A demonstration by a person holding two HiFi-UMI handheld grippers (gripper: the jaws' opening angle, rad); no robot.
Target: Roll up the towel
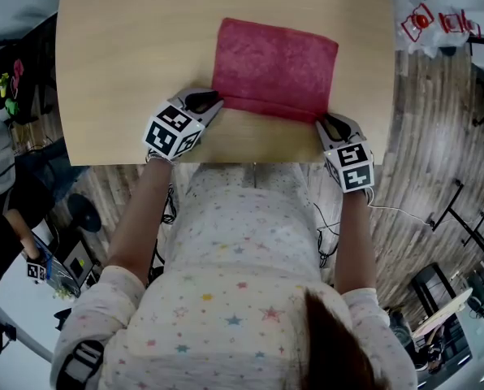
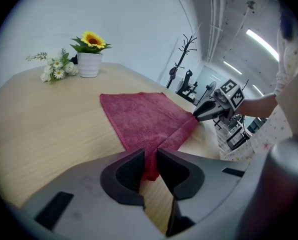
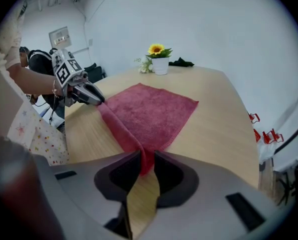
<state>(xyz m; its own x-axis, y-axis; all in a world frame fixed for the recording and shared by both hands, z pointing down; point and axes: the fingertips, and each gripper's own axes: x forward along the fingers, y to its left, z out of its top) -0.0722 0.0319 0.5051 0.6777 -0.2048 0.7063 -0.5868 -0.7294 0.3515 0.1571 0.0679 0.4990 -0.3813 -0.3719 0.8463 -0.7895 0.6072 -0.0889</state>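
The towel [image 1: 274, 67] is red and lies flat on the bench [image 1: 120, 63]. It spreads away ahead of both tongs, and its near edge runs from one set to the other. The left tongs [image 2: 150, 166] are clenched on the towel's near left corner, with the cloth pinched thin between the jaws. The right tongs [image 3: 146, 164] are clenched on the near right corner in the same way. Between the two grips the near edge is raised off the wood in a low, thick ridge, which looks turned over on itself. The rest of the cloth beyond it lies smooth.

This looks like the very start of the roll: the edge is gripped at both ends and perhaps given its first turn, with nearly the whole length yet to be wound.

The next move calls for both tongs to carry the ridge forward and over together. They need to stay level with each other so the roll does not skew, and to keep the cloth taut between them. They will probably have to let go and grip again as the roll thickens.

Far beyond the tongs, at the other end of the bench, stands a white flowerpot [image 2: 89, 64] with a sunflower, well apart from the towel.
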